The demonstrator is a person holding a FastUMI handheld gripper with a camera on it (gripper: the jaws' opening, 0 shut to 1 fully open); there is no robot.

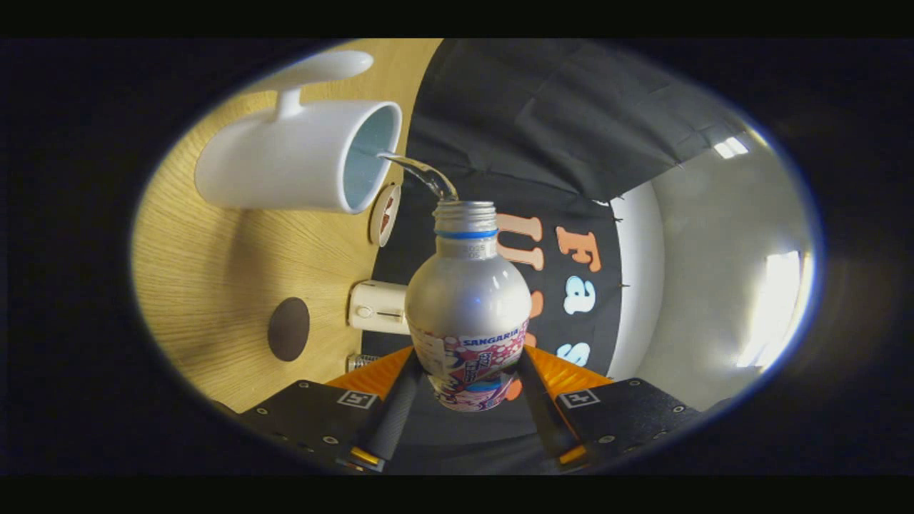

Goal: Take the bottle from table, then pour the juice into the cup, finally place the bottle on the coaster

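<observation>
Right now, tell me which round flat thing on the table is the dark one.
The brown coaster, lying nearest the gripper; the other disc beside the cup is pale-rimmed.

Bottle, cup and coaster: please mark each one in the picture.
bottle (468, 300): gripper view, silver shoulder, held between the tongs (468, 389).
cup (285, 164): gripper view, white outer wall.
coaster (288, 329): gripper view, middle of dark disc.

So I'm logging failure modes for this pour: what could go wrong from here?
The stream crosses an open gap from the bottle to the cup rim, so a small wobble may spill onto the table. The gripper holds the bottle low on its label, so it might slip or twist.
</observation>
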